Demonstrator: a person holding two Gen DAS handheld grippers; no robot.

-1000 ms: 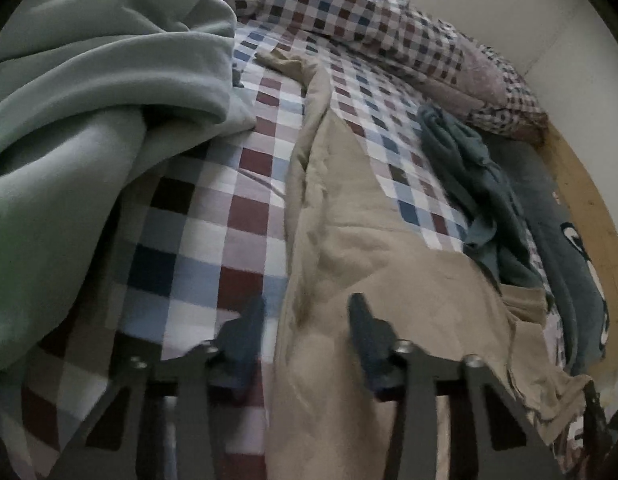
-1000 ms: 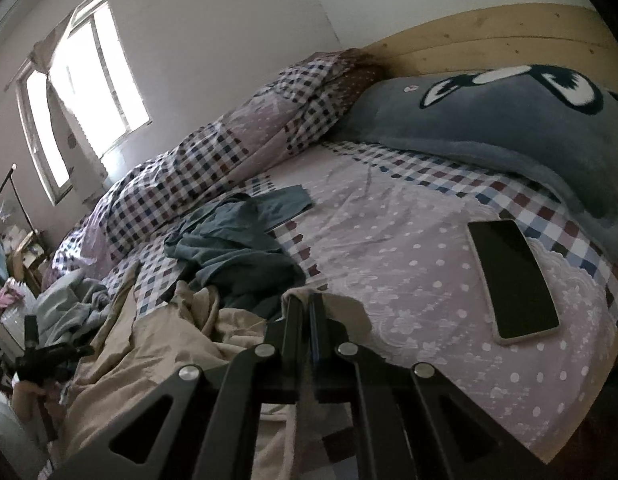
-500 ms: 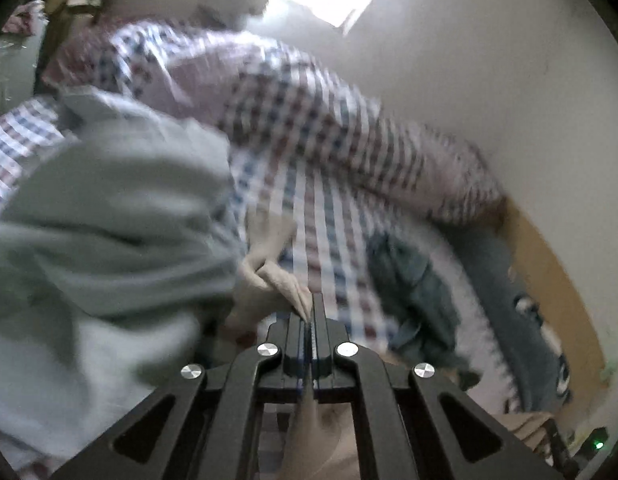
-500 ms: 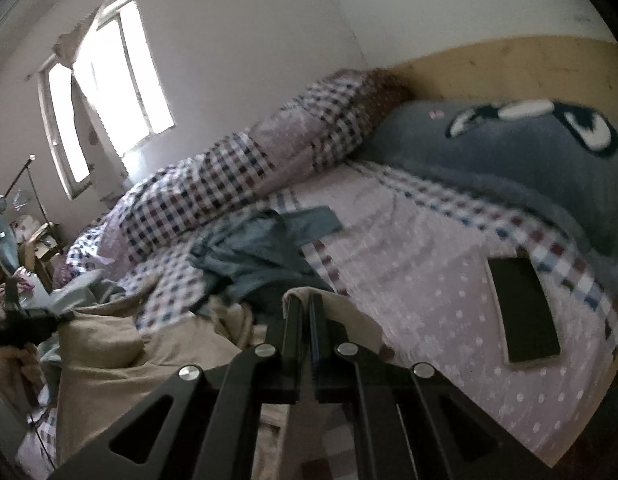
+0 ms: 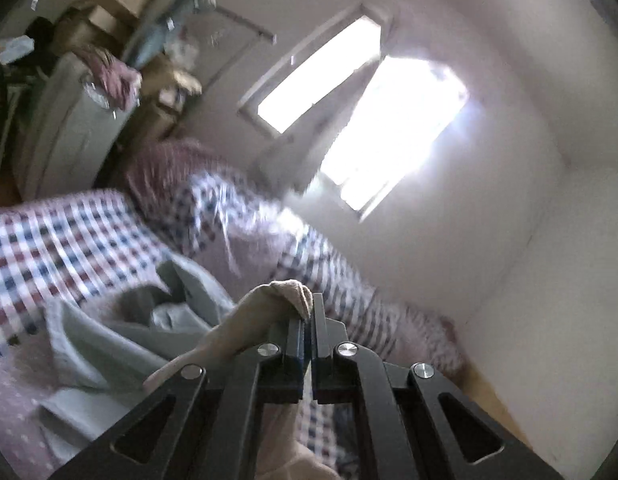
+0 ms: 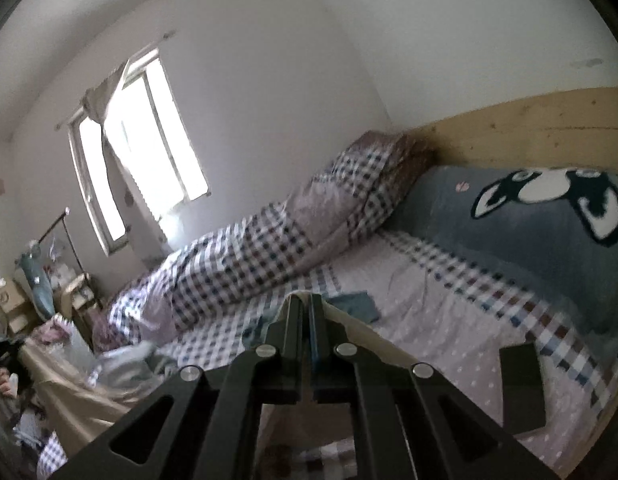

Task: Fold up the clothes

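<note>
Left claw (image 5: 307, 322) clamped on beige garment (image 5: 245, 320), right claw (image 6: 307, 316) clamped on same garment (image 6: 69, 392), stretched above bed (image 6: 449, 320).

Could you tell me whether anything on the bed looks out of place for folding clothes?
Yes: a dark phone lies flat on the dotted sheet near the bed's edge, where cloth could sweep it off. Both the left gripper and the right gripper hold the beige garment lifted.

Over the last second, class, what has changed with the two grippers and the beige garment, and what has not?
The left gripper, open over the beige garment before, shut on it and lifted it. The right gripper stayed shut on it, rising too. The phone stayed put.
</note>
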